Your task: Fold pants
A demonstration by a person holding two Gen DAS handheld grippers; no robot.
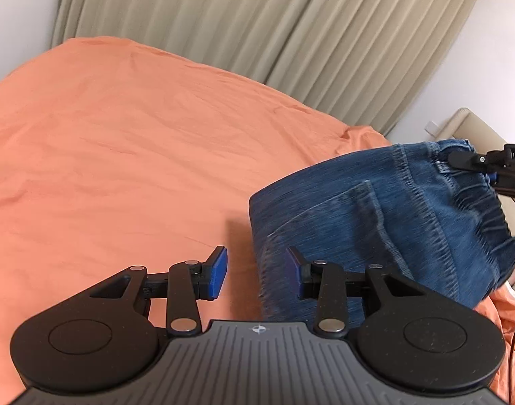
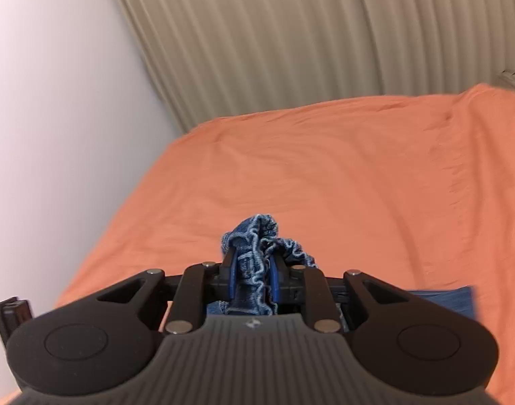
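The right gripper [image 2: 254,280] is pinched hard on the gathered elastic waistband [image 2: 257,253] of the denim pants [image 1: 375,222], which hang lifted over the orange bedsheet [image 1: 122,155], off to the right of the bed in the left wrist view; whether their lower part touches the sheet I cannot tell. The left gripper [image 1: 257,271] has its 2 blue pads [image 1: 218,271] spread apart with nothing between them, right beside the garment's near edge. I'd say the pants are being picked up and readied to lay flat, so folding proper has hardly begun. Next, the left gripper needs to close on the free side of the waistband or that near edge, so both tools can stretch the denim out and lower it smoothly.
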